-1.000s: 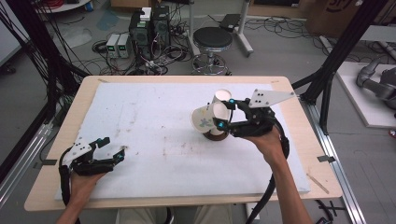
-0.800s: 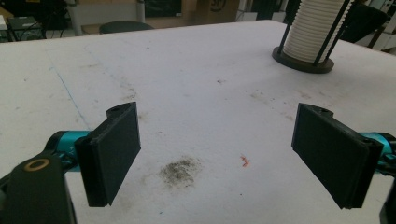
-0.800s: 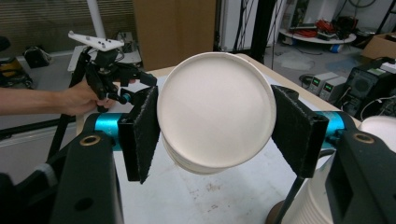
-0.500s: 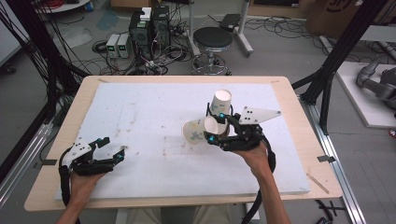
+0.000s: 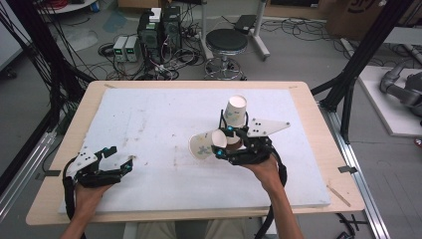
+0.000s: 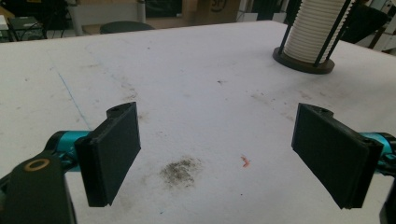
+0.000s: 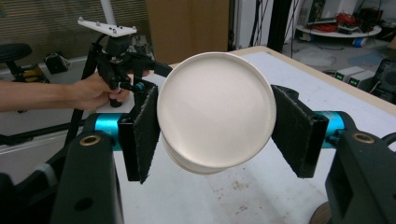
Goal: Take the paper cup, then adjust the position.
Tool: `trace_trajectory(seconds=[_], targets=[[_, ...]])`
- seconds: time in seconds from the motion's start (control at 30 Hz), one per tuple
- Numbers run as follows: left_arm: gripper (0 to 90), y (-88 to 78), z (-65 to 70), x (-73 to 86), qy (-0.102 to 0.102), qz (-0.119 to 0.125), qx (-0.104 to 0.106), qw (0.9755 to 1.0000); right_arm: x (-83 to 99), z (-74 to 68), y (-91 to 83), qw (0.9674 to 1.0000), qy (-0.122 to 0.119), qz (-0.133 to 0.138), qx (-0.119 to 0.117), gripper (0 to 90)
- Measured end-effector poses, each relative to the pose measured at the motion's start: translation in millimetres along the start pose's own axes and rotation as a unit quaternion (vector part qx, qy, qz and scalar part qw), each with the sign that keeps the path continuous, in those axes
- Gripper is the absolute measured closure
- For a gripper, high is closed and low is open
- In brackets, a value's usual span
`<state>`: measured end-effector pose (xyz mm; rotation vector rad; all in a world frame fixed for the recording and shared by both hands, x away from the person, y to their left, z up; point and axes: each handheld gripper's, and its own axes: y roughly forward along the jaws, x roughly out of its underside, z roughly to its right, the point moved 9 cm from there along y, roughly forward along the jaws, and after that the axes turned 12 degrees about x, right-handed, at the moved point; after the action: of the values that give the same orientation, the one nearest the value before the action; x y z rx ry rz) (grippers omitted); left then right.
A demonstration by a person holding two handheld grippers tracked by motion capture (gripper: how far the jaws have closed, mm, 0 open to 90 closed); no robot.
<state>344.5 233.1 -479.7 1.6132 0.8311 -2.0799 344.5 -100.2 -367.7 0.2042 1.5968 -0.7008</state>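
1. From the high view, a white foam-covered table [image 5: 149, 124] spans the middle of the frame, and my forearms enter from the bottom edge.
2. My right gripper [image 5: 224, 144] sits just right of center. Its jaws are clamped on a paper cup [image 5: 205, 145], which lies on its side with the open mouth facing left.
3. In the right gripper view, the cup [image 7: 215, 112] sits at center frame with its flat round base facing the camera. One black pad [image 7: 142, 133] presses each side of the wall near the base.
4. Directly behind my right gripper, a stack of paper cups [image 5: 235, 110] stands in a dark wire holder. In the left gripper view, that ribbed white stack [image 6: 314, 32] appears at the upper right.
5. My left gripper [image 5: 118, 160] rests at the lower left of the high view, well apart from the cups. Its jaws stand apart with nothing between them.
6. I judge the cup to be very light, thin-walled and easily crushed. Its smooth, tapered side could slip.
7. The stiffest places to hold look like the base ring and the rolled rim. My hold near the base seems sound if the squeeze stays gentle.
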Motion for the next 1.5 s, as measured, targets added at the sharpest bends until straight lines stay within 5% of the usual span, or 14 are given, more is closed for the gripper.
trace_trajectory(seconds=[1.5], targets=[[15.1, 0.1, 0.7, -0.6, 0.003, 0.001, 0.004, 1.0, 10.5, -0.4, 6.1, 0.9999, 0.008, -0.006, -0.014, 37.3]])
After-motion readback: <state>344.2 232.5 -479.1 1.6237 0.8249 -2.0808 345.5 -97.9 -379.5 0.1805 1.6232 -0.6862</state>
